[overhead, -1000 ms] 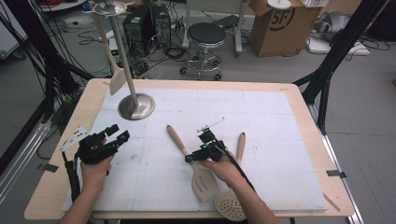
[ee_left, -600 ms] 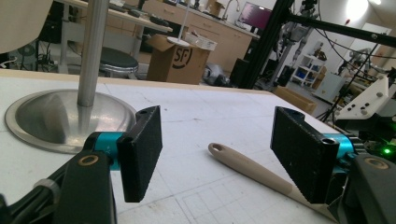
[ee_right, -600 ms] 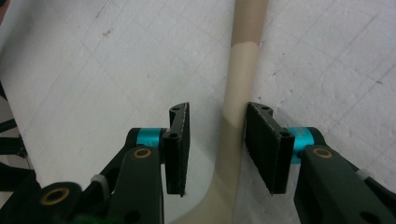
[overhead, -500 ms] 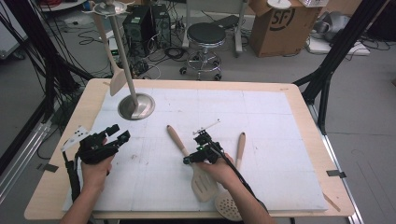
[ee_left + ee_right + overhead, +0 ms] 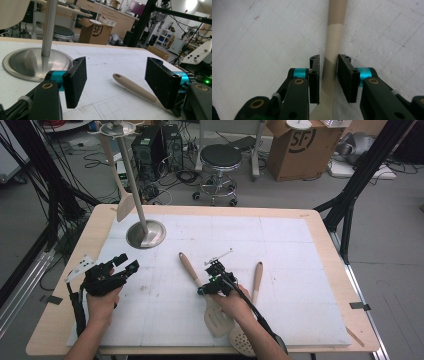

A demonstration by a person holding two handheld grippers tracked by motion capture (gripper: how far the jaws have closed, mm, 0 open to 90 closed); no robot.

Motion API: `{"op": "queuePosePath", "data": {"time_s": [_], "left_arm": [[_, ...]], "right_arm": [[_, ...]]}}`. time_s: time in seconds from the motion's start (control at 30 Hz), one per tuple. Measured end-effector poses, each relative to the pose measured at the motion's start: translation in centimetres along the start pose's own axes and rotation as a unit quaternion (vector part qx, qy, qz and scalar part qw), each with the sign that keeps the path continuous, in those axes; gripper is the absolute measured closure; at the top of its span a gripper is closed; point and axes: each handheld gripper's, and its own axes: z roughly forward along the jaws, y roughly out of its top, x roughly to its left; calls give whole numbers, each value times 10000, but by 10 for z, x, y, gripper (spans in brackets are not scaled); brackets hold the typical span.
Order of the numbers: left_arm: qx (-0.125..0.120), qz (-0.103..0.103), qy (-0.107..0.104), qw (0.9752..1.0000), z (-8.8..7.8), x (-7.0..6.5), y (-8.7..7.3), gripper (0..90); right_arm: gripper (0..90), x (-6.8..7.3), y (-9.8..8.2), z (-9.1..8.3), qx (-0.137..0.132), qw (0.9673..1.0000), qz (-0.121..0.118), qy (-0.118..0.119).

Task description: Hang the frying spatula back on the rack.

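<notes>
A beige slotted spatula (image 5: 217, 320) lies near the middle of the white mat, its handle (image 5: 334, 30) pointing away from me. My right gripper (image 5: 202, 290) points down over the spatula's neck. Its jaws have just been closing and stand either side of the neck (image 5: 328, 65); a thin gap still shows at the left pad. My left gripper (image 5: 125, 265) rests low at the left of the mat, open, with nothing between its pads (image 5: 116, 80). In the left gripper view the spatula handle (image 5: 135, 87) lies ahead on the mat.
A steel stand (image 5: 146, 234) rises from a round base (image 5: 32, 62) at the back left, with a pale spatula (image 5: 125, 205) hanging from it. A wooden-handled skimmer (image 5: 257, 275) lies right of the slotted spatula. The wooden table edge (image 5: 320, 220) frames the mat.
My right gripper has shifted slightly toward the spatula's neck and its jaws have narrowed around it. The left hand and gripper have stayed put.
</notes>
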Motion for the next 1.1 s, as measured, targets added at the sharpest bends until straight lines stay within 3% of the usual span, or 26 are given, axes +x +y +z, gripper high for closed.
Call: {"op": "queuePosePath", "data": {"time_s": [0.17, 0.23, 0.43, 0.53, 0.87, 1.1], "left_arm": [[5, 3, 3, 10000, 0, 0, 0, 346], [0, 3, 2, 10000, 0, 0, 0, 346], [18, 10, 6, 10000, 1, -1, 0, 346], [20, 17, 4, 10000, 1, -1, 0, 346], [16, 15, 26, 10000, 1, -2, 0, 347], [53, 29, 25, 10000, 1, -2, -1, 347]], "right_arm": [[711, 7, -1, 1, -10, 9995, -215, -220], [706, 8, -1, 1, -35, 9995, -186, -258], [713, 15, -3, 3, -76, 9975, -517, -480], [721, 14, -3, 3, -126, 9983, -311, -479], [732, 15, -4, 6, -221, 9969, -499, -573], [733, 15, -3, 7, -274, 9966, -503, -586]]}}
